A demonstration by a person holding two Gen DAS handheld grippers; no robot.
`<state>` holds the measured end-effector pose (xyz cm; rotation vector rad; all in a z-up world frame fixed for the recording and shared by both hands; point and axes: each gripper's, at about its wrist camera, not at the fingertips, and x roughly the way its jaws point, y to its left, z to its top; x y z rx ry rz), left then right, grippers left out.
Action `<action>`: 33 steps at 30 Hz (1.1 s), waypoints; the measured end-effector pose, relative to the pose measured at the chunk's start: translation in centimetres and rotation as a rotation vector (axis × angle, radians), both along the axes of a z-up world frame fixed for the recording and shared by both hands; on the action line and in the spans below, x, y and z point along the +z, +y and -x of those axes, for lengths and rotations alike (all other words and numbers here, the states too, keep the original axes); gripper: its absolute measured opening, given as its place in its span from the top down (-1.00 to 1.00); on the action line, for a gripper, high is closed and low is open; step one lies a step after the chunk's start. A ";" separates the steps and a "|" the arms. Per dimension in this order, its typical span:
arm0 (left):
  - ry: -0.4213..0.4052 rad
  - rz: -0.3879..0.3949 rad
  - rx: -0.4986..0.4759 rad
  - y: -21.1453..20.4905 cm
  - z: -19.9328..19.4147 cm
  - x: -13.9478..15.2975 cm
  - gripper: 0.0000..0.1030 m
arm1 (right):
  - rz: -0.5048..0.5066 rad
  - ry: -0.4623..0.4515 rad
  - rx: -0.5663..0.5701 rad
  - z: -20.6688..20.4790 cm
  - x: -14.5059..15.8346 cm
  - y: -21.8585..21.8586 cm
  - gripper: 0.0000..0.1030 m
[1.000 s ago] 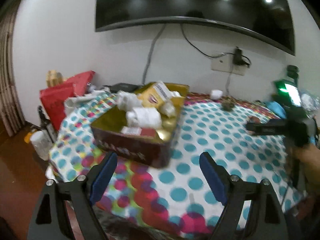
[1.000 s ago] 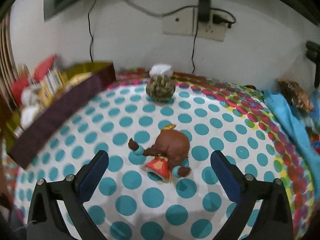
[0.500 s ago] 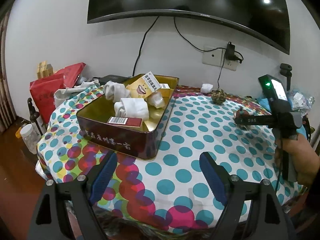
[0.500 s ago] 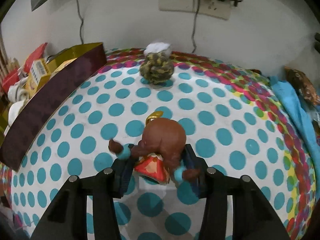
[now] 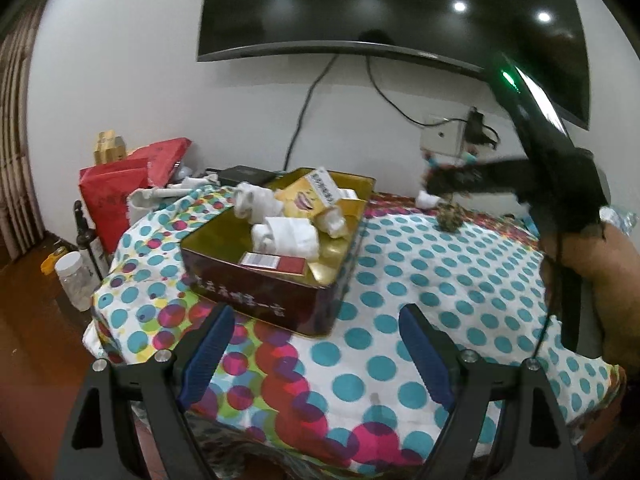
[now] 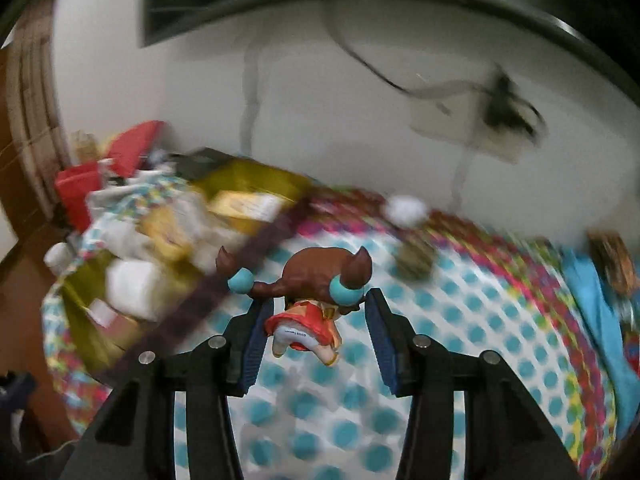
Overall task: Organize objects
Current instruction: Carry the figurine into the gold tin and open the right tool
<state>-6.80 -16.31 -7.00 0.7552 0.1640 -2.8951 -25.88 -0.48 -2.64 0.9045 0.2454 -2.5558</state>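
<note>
— While the right claw (image 6: 316,334) carries the figurine (image 6: 308,304) above the dotted desk (image 6: 460,320), what can go wrong?

— Its jaws have just been closing, and now the blue pads press on the red skirt only, low on the toy. I think the heavy brown head can tip forward and the figurine can slip out if the hand swings fast; the right wrist picture is already blurred.

— Which way does it point?

— Its long axis runs away from the camera: feet toward us, head toward the wall, pigtails out to both sides.

— And the left claw (image 5: 312,356)?

— It stands wide and holds nothing, near the desk edge. Beyond it is the gold tin (image 5: 280,248) with boxes and white rolls, probably the goal. Farther away, the pine cone (image 5: 449,218) waits.
</note>
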 end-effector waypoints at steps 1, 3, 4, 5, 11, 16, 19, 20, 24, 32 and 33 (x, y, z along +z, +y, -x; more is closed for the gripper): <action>0.000 0.000 0.014 -0.3 0.0 0.0 -0.68 | -0.007 0.009 0.029 -0.2 0.4 -1.6 0.14; 0.006 -0.008 0.044 -1.0 -0.1 0.2 -0.68 | -0.016 0.016 0.082 -0.5 0.8 -5.1 0.14; 0.014 -0.016 0.062 -1.5 -0.2 0.4 -0.68 | -0.027 0.023 0.101 -0.9 0.7 -6.4 0.14; 0.021 -0.020 0.074 -1.8 -0.3 0.5 -0.68 | -0.037 0.028 0.115 -1.0 0.6 -7.5 0.14; 0.052 -0.035 0.134 -3.4 -0.8 1.0 -0.68 | -0.063 0.009 0.173 -1.9 -0.4 -12.7 0.14; 0.048 -0.052 0.141 -3.9 -0.8 0.9 -0.68 | -0.094 -0.014 0.185 -1.2 -1.9 -14.8 0.14; 0.044 -0.057 0.138 -4.0 -0.7 0.8 -0.68 | -0.115 -0.017 0.187 -0.9 -2.7 -15.8 0.14; 0.041 -0.059 0.137 -4.0 -0.6 0.7 -0.68 | -0.121 -0.018 0.185 -0.7 -2.9 -16.0 0.14; 0.032 -0.062 0.137 -3.8 -0.5 0.6 -0.68 | -0.142 -0.029 0.187 -0.1 -3.9 -16.8 0.13; 0.048 -0.031 0.133 -3.3 -0.6 0.8 -0.68 | -0.148 -0.086 0.198 4.0 -1.6 -17.0 0.01; 0.050 -0.021 0.129 -3.2 -0.6 0.8 -0.68 | -0.110 -0.025 0.208 3.8 1.2 -15.8 -0.26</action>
